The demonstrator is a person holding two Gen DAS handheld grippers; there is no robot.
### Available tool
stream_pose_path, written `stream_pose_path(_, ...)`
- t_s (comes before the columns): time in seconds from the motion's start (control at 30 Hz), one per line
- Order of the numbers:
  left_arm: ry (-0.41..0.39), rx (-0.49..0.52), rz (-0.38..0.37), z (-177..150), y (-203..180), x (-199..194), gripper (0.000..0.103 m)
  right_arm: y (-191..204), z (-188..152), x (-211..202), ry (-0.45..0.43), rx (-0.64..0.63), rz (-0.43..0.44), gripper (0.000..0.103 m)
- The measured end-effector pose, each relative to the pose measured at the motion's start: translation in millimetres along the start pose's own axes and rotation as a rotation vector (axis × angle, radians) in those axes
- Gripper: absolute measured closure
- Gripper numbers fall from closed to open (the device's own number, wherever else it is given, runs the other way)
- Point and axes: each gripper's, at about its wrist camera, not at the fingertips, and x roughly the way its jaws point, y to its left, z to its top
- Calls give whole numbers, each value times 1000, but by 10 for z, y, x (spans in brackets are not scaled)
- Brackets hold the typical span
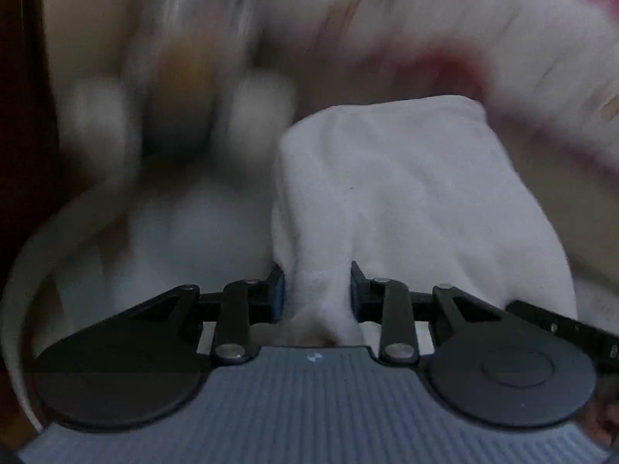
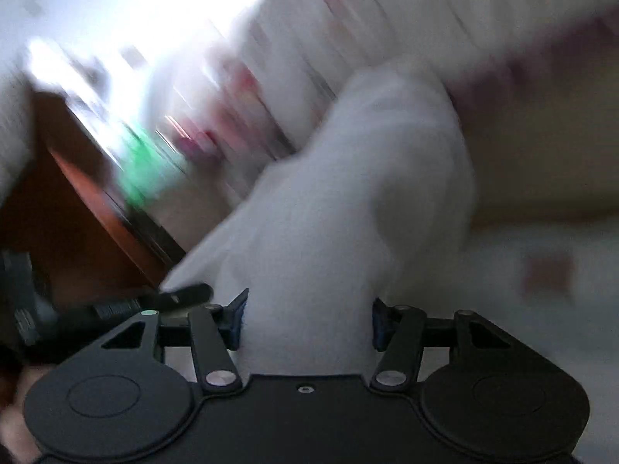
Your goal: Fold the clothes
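Both grippers, left (image 1: pixel 317 294) and right (image 2: pixel 307 321), pinch the white cloth (image 1: pixel 387 193), which runs forward from the fingers, seemingly slack between them.

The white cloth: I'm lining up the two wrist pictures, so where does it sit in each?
Left wrist view: the white cloth rises centre-right from between the left gripper fingers.
Right wrist view: the white cloth fills the centre, bunched between the right gripper fingers.
Shared landmark: the blurred red-patterned fabric behind the cloth.
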Motion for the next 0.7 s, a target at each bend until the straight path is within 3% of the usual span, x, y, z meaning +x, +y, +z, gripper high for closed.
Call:
stream_pose_path(0.07, 38, 3, 35, -280, 70, 260, 71, -170, -266, 227, 132, 80, -102, 37)
stream_pose_path(0.13, 72, 6, 66, -531, 136, 489, 70, -234, -446, 244, 136, 104, -104, 32)
stream_pose_path(0.27, 106, -101, 6, -380, 250, 432, 71, -185, -519, 167, 126, 70, -119, 25)
stream_pose_path(0.33, 83, -92, -26, -260, 297, 372, 74, -213, -535, 172, 141, 104, -108, 21)
stream_pose_path(0.37, 57, -61, -33, -213, 271, 326, 75, -254, -542, 180, 156, 137, -94, 21)
stream_pose_path(0.4, 32, -31, -39, -165, 241, 279, 76, -294, -550, 188, 170, 170, -81, 35)
stream_pose_path(0.47, -20, -5, -39, -49, 201, 199, 76, -345, -561, 194, 169, 281, -16, 42)
stream_pose_path(0.53, -67, 2, -39, 73, 203, 153, 75, -394, -571, 200, 165, 396, 53, 44)
stream_pose_path(0.6, -32, -19, -24, 147, 307, 288, 73, -395, -617, 255, 169, 450, 80, 44)
stream_pose_path(0.63, 5, -3, 25, 120, 318, 376, 70, -362, -665, 317, 177, 434, 64, 44)
stream_pose_path(0.67, 52, 57, 138, 40, 273, 473, 69, -330, -713, 379, 185, 418, 48, 43)
stream_pose_path(0.7, 100, 118, 251, -39, 227, 569, 69, -248, -754, 399, 199, 317, 27, 41)
